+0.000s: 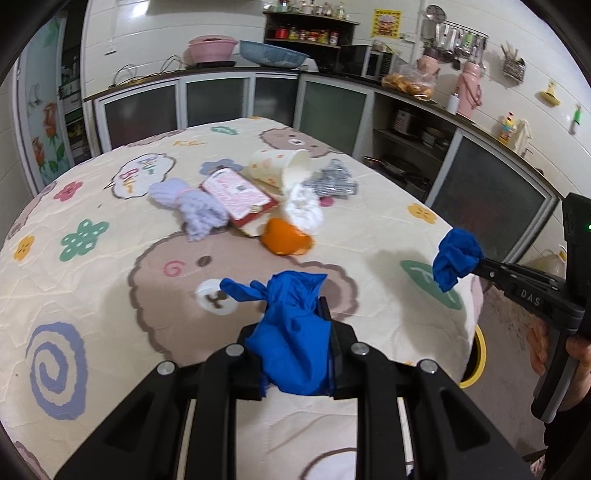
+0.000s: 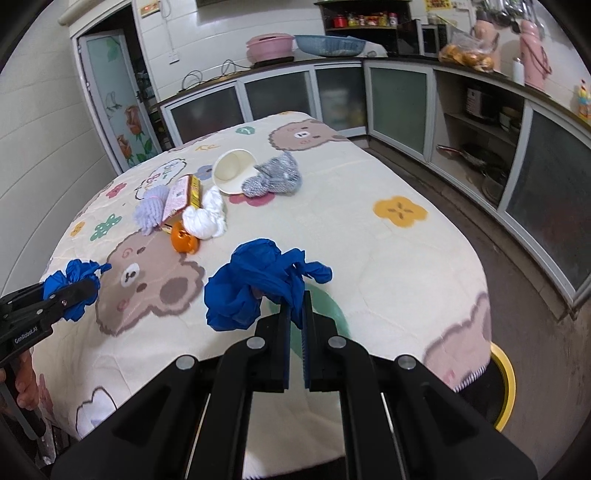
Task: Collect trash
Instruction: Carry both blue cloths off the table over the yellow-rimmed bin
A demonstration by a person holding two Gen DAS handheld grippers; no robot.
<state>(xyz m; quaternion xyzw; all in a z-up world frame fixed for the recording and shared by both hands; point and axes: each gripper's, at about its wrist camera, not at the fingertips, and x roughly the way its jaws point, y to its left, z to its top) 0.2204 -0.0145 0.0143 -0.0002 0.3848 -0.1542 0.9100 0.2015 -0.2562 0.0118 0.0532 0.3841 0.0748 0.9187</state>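
Yellow bin (image 2: 504,384) at near right half hidden under the tablecloth (image 2: 369,229), its rim cut by the cloth's hem; contents unseen. Left glove (image 1: 291,325) bunched between the left gripper (image 1: 295,343) pads, lower part hidden behind the fingers (image 1: 251,363). Right glove (image 2: 251,291) pinched by a thin fold only, the caught part lost between the right gripper (image 2: 296,317) pads. Hand (image 1: 578,352) on the right handle cut off by the frame edge; other hand (image 2: 26,384) mostly hidden behind the left handle. Box (image 1: 240,195) print too small to read. Orange peel (image 2: 183,240) partly tucked under white wad (image 2: 207,218). Shelf jars (image 1: 310,35) at far wall too small to tell apart.
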